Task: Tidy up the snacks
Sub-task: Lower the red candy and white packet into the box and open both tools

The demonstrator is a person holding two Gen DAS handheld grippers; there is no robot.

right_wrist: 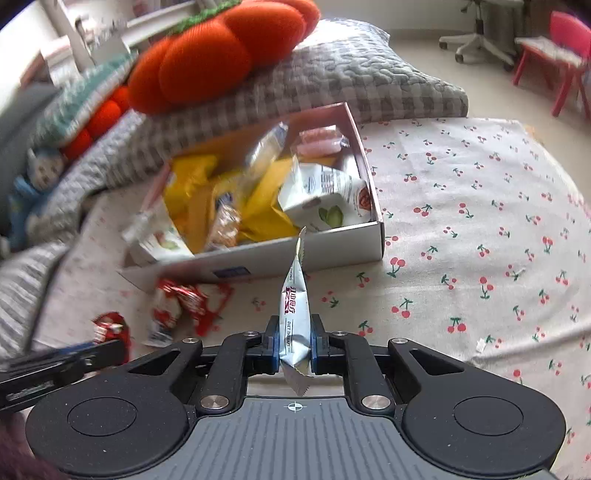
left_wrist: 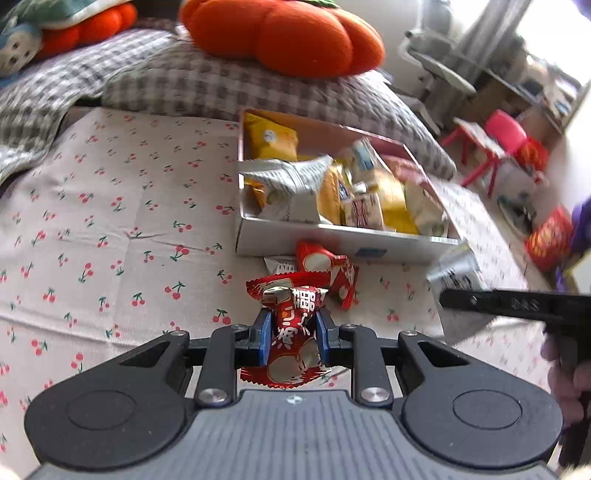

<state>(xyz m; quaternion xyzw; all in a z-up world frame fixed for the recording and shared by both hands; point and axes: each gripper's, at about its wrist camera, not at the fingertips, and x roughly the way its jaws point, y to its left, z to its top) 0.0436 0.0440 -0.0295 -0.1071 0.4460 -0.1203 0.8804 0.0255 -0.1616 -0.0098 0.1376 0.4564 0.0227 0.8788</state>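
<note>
My left gripper is shut on a red snack packet and holds it above the cherry-print cloth, just in front of the white box. My right gripper is shut on a silver snack packet, held edge-on in front of the same box. The box holds several yellow, white and silver snack packs. Two more red packets lie on the cloth against the box's near wall; they also show in the right wrist view. The right gripper and its silver packet appear at the right of the left view.
A grey checked pillow with an orange pumpkin cushion lies behind the box. A blue plush doll sits at the left. A red child's chair and an office chair base stand on the floor beyond the bed.
</note>
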